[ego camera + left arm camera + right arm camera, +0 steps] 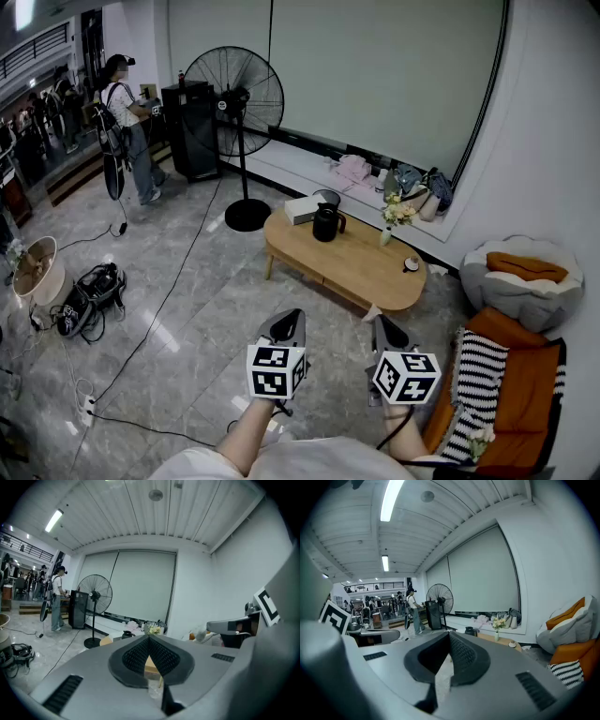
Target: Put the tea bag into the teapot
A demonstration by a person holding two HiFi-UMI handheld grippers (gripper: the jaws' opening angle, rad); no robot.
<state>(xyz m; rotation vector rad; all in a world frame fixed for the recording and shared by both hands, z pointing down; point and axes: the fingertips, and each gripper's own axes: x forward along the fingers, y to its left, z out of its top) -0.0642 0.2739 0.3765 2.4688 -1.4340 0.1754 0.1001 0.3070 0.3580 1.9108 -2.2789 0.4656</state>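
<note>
Teapot (326, 223) stands near the far left corner of the low table (366, 274), well apart from both grippers. Left gripper (289, 317) and right gripper (382, 324) have their jaws pressed together on nothing. The tea bag is too small to pick out. Reaching in before finding it could topple the vase (385, 234) at the far edge.
</note>
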